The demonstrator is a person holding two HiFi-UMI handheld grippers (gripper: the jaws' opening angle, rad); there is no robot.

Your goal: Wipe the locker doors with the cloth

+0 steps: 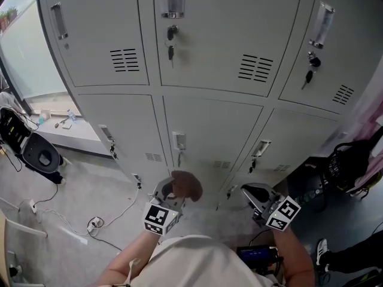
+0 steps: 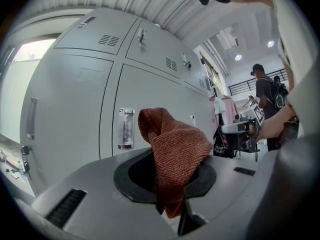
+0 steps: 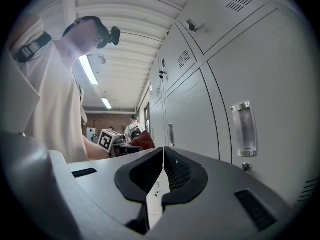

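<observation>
In front of the lower middle door of the locker doors, down near its bottom edge, the rust-brown cloth sits bunched in the left gripper. Its jaws are pinching the cloth's lower folds, and the rest stands up in a loose hump above the fingers, flopping over them toward the door. From here the cloth looks held just off the metal rather than pressed flat on it, though I can't be sure of contact. The right gripper hangs off to the side by the lower right door, its jaws pressed together on nothing. The grey doors show no streaks or damp patches, so I can't tell which have been wiped. By my reckoning most of the wiping is yet to do.
</observation>
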